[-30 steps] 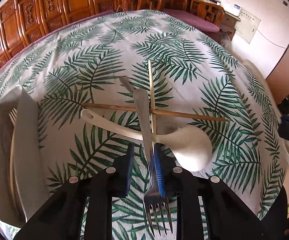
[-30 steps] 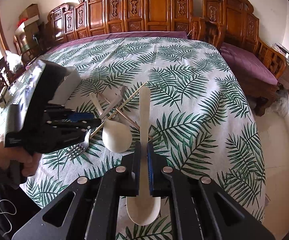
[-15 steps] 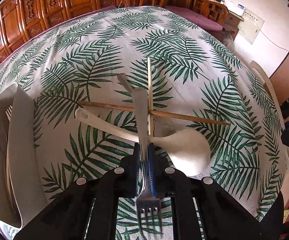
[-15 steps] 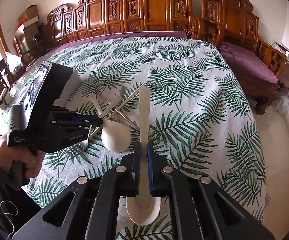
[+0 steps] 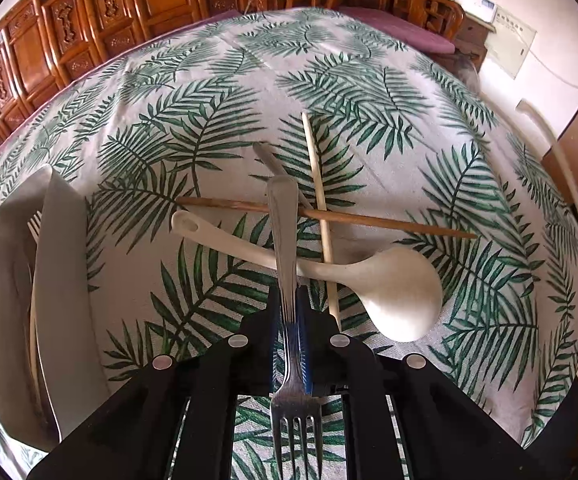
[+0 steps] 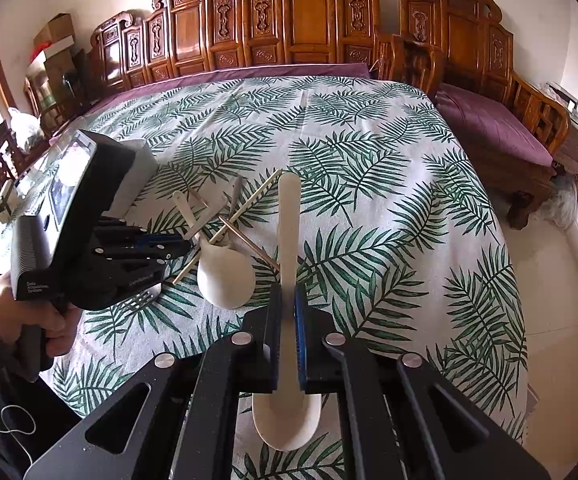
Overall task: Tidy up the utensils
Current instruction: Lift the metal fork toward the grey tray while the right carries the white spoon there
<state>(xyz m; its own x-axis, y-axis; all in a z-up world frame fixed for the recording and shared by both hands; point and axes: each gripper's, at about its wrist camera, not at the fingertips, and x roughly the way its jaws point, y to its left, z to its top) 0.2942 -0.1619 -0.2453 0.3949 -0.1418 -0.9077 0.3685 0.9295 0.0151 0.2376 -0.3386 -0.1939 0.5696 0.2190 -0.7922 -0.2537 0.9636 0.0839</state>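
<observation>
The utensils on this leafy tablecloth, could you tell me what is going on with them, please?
A person is sorting them with two handheld grippers. The left gripper has its jaws shut on a metal fork, and the right gripper has its jaws shut on a white spoon. A white ladle, two chopsticks and another metal utensil lie crossed on the tablecloth. A white tray at left already holds some pieces.

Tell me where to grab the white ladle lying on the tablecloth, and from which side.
Grip the ladle on its bare handle end near the hole, coming from above, jaws across the handle. There nothing overlaps it; nearer the bowl, the pale chopstick crosses it.
</observation>
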